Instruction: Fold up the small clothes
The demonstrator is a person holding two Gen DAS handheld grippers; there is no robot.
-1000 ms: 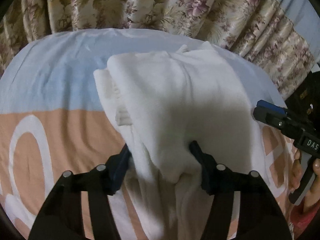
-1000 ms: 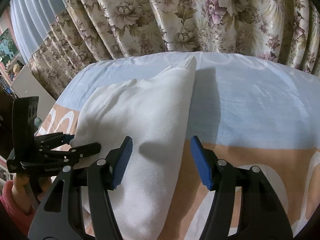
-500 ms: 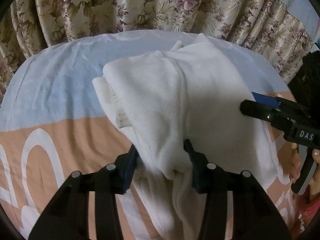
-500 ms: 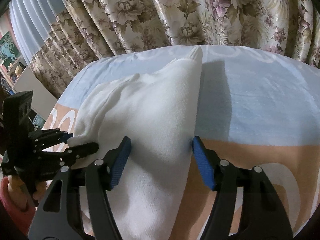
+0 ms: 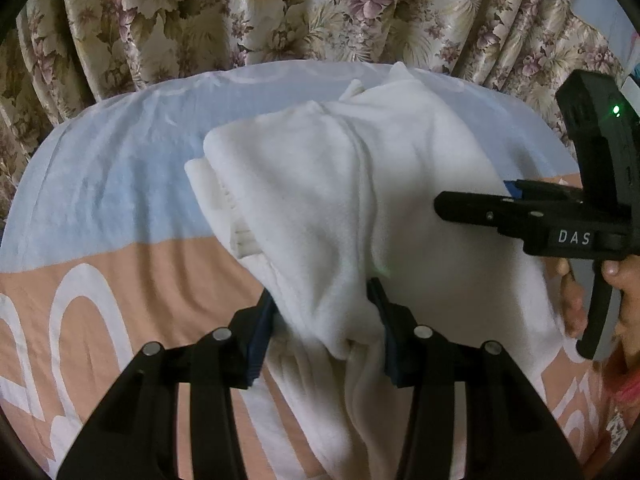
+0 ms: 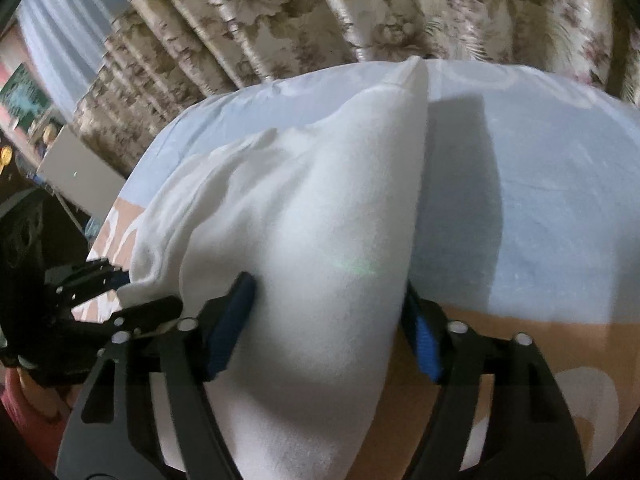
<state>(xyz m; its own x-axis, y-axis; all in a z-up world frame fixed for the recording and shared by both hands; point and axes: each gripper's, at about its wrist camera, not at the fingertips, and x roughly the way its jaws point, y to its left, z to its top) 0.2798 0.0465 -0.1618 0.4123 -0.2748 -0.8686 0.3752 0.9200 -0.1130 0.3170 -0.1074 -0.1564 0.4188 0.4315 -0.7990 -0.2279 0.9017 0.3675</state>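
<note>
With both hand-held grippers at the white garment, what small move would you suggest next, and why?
Probably close the right hand-held gripper: the white garment lies between its pads, seemingly unpinched, while the left hand-held gripper already pinches a bunched fold.

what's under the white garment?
The white garment lies on a bedsheet banded light blue and peach with white lettering. Folded white layers poke out at its left edge; the sheet directly beneath is covered.

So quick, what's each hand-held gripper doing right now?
Left hand-held gripper: shut on the white cloth.
Right hand-held gripper: open, astride the cloth.
</note>
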